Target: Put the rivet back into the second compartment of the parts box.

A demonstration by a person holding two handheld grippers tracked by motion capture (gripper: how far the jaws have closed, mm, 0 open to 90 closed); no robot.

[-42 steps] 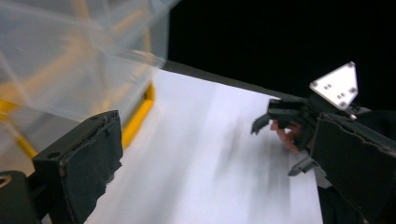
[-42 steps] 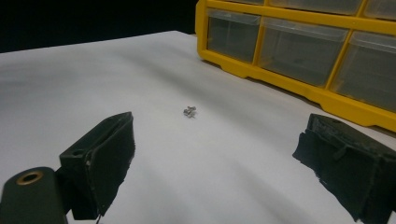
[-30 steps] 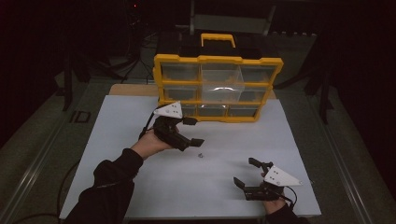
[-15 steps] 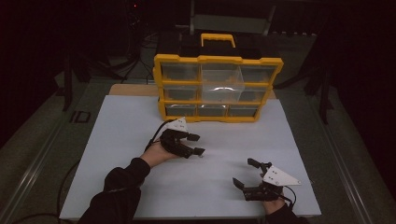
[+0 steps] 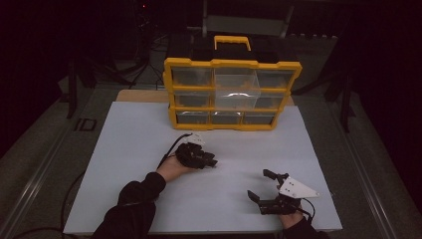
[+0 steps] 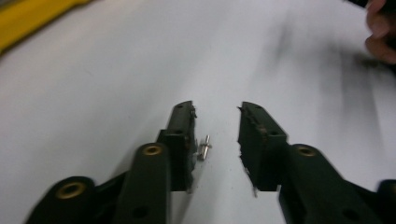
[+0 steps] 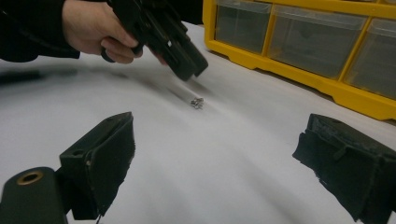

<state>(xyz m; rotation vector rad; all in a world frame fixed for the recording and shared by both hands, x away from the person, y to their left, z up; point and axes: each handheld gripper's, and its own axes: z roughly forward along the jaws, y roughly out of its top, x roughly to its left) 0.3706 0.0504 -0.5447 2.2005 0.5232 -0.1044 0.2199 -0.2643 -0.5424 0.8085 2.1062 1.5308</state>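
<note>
A small metal pin (image 6: 204,147) lies on the white sheet between the jaws of my left gripper (image 6: 215,108), close to the left-hand jaw and not gripped. That gripper is open and held low over the sheet's middle (image 5: 211,163). From the right gripper view the pin (image 7: 197,102) sits just below the left gripper's tips (image 7: 192,70). My right gripper (image 5: 260,184) is wide open near the front right of the sheet, with nothing between its jaws (image 7: 219,135).
A yellow drawer organizer (image 5: 231,94) with clear drawers stands upright at the back of the white sheet (image 5: 124,149); its lower edge (image 7: 299,79) runs close behind the pin. Dark floor and stands surround the table.
My left gripper has come down and toward the person from in front of the organizer, settling around the pin. The right gripper has hardly moved.
</note>
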